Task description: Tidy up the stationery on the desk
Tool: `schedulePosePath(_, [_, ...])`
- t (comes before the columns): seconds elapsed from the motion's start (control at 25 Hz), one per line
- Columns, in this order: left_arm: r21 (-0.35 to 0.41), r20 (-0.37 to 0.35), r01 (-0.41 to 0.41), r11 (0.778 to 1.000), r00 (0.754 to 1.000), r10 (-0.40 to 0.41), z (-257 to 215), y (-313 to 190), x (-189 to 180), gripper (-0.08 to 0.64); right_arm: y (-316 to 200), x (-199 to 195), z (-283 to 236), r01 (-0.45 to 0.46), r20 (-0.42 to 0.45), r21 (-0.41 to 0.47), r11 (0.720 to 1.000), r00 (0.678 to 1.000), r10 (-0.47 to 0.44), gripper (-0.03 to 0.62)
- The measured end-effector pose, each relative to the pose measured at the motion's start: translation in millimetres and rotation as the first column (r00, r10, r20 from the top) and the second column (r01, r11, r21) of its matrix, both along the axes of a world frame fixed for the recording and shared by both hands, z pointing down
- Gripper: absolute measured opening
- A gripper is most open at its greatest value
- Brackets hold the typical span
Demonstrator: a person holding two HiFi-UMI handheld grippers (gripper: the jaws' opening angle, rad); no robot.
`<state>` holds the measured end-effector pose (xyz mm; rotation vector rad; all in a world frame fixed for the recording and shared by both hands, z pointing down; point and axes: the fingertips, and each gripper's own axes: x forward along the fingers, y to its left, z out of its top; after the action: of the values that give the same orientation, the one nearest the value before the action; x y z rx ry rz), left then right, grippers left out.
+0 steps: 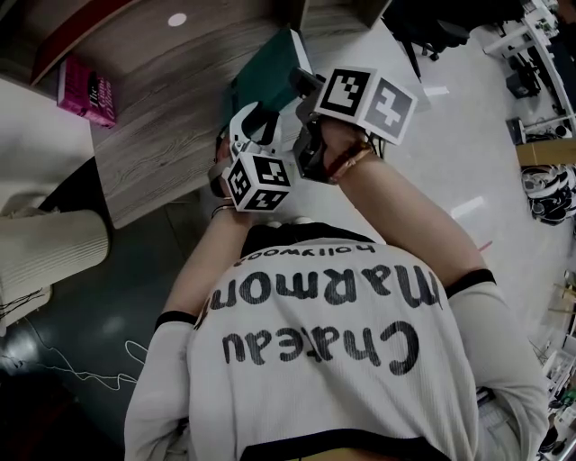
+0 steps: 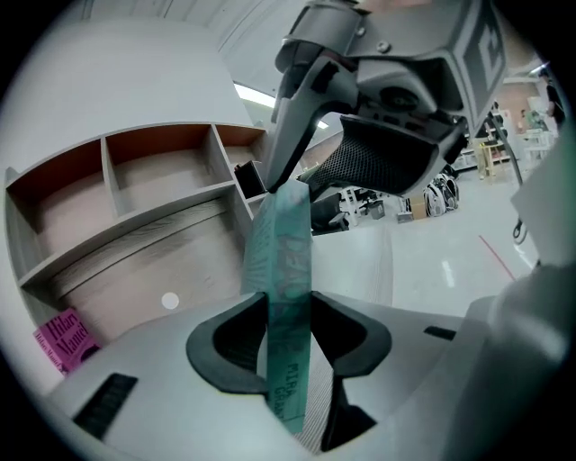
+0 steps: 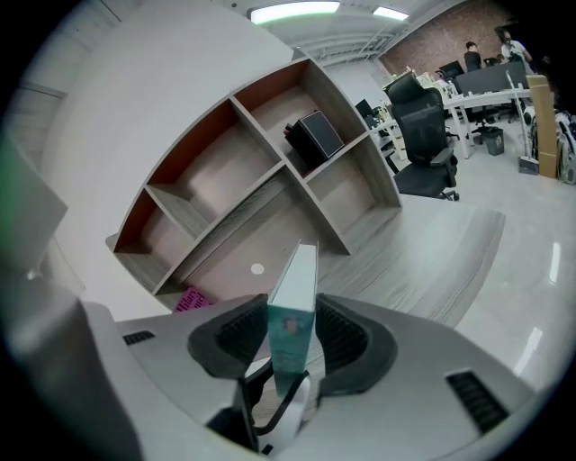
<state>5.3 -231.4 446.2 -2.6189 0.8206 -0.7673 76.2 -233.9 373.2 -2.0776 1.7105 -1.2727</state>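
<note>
A thin teal book [image 1: 270, 79] is held in the air over the wooden desk [image 1: 162, 135], gripped from both ends. My left gripper [image 1: 255, 133] is shut on it; in the left gripper view the book's spine [image 2: 281, 270] stands upright between the jaws. My right gripper [image 1: 312, 126] is shut on the same book, whose edge [image 3: 294, 315] rises between its jaws in the right gripper view. From the left gripper view the right gripper [image 2: 378, 153] clamps the book's far end. A pink book [image 1: 87, 93] lies flat at the desk's far left corner.
An open wooden shelf unit [image 3: 252, 171] stands at the back of the desk, with a black box [image 3: 313, 135] in one compartment. A small white dot [image 1: 177, 19] marks the desktop. A ribbed white object [image 1: 45, 248] and loose cables [image 1: 81, 365] are at the floor left.
</note>
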Motion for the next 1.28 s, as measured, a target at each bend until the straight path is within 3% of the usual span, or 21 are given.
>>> schedulePosePath(0.36, [-0.071, -0.069, 0.049, 0.996, 0.996, -0.054, -8.2, -12.7, -8.5, 0.164, -18.9, -19.7, -19.4, 0.134, 0.007, 0.082, 0.988, 0.991, -0.135, 0.218])
schedulePosePath(0.68, [-0.122, -0.105, 0.099, 0.988, 0.988, -0.112, -12.9, -21.1, -13.6, 0.164, -24.1, -17.1, -33.1, 0.172, 0.032, 0.137, 0.976, 0.984, -0.178, 0.224])
schedulePosePath(0.92, [-0.191, -0.153, 0.163, 0.968, 0.969, -0.194, -16.5, -29.0, -24.7, 0.164, -26.0, -10.4, -42.3, 0.208, 0.038, 0.194, 0.959, 0.975, -0.220, 0.222])
schedulePosePath(1.12, [-0.247, -0.203, 0.225, 0.942, 0.939, -0.277, -17.1, -32.7, -33.8, 0.164, -22.6, -5.6, -40.3, 0.290, -0.013, 0.231, 0.929, 0.955, -0.295, 0.197])
schedulePosePath(1.28, [-0.270, -0.202, 0.275, 0.923, 0.921, -0.334, -12.4, -30.4, -39.8, 0.164, -15.8, -3.3, -31.9, 0.366, -0.069, 0.234, 0.901, 0.930, -0.360, 0.123])
